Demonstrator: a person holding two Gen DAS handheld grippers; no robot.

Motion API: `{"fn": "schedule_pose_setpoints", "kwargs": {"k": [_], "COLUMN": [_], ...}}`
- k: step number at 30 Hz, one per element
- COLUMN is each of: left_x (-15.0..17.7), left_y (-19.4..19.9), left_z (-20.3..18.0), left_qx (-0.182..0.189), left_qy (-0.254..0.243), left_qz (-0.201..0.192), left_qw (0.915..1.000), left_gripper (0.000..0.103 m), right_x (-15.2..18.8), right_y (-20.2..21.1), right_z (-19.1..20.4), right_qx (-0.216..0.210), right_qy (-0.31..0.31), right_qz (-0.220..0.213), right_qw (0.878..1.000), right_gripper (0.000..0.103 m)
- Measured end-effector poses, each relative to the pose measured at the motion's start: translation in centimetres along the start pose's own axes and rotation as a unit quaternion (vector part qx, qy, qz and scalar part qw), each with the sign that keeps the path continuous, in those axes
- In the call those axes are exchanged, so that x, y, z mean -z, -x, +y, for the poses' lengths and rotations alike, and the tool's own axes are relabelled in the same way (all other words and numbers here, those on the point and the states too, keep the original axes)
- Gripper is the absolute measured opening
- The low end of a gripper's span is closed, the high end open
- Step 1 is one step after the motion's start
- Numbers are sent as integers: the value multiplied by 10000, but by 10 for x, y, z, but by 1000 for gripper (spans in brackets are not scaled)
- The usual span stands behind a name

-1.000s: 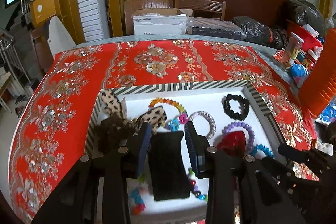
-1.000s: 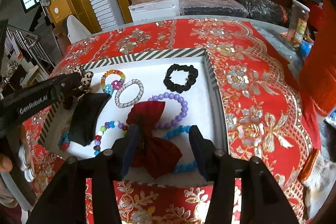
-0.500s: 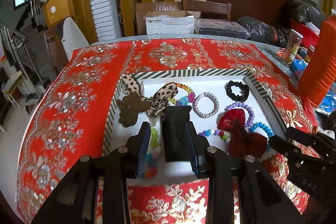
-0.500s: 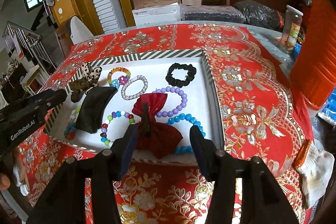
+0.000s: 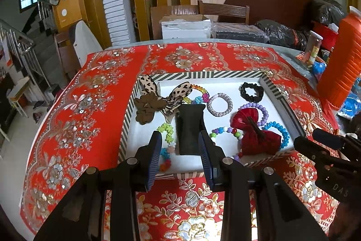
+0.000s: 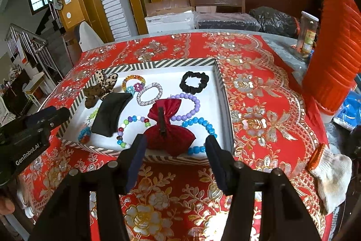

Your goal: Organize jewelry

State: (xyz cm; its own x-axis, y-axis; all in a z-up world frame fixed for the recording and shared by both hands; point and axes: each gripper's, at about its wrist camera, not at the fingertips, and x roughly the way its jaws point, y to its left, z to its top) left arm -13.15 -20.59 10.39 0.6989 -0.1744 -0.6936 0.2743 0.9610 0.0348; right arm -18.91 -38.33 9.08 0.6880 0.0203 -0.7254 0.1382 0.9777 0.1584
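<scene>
Both tongs, left gripper (image 5: 180,157) and right gripper (image 6: 173,159), hang wide open and empty at the near edge of the striped tray (image 6: 162,63), where the jewelry lies crowded, so I risk snagging overlapping bead bracelets (image 6: 195,105) with the red bow (image 6: 168,128).

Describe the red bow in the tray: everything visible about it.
The red bow is a glossy, satin-like hair bow, two puffed lobes pinched at a dark centre strip that looks like a clip. It lies flat near the front right of the striped tray, over the white floor. It overlaps the purple bead bracelet, and its near lobe covers part of the blue bead bracelet; the multicoloured bead bracelet touches its left side. Neither gripper touches it; the right gripper hangs open in front of it.
</scene>
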Motion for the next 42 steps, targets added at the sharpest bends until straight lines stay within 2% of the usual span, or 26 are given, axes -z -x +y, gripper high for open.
{"fn": "schedule_pose_setpoints", "kwargs": {"k": [9,13,22,42], "left_x": [-1,1,5,6], "left_y": [22,28,33,39], "left_z": [-4,-8,-9,-9], "left_qx": [89,1,37,-30], "left_qy": [22,-52,-22,-53], "left_qz": [-252,-324,-362,-467], "left_qw": [9996,9995,9993,9989], "left_gripper": [21,21,21,21], "right_x": [2,3,-1,1], "right_y": [16,18,30,30], "right_z": [1,3,13,18], "right_qx": [-57,-87,-120,-172], "right_qy": [-14,-10,119,163], "right_qz": [-135,-148,-268,-217], "right_qw": [9999,9999,9995,9995], "right_gripper": [59,60,61,62]}}
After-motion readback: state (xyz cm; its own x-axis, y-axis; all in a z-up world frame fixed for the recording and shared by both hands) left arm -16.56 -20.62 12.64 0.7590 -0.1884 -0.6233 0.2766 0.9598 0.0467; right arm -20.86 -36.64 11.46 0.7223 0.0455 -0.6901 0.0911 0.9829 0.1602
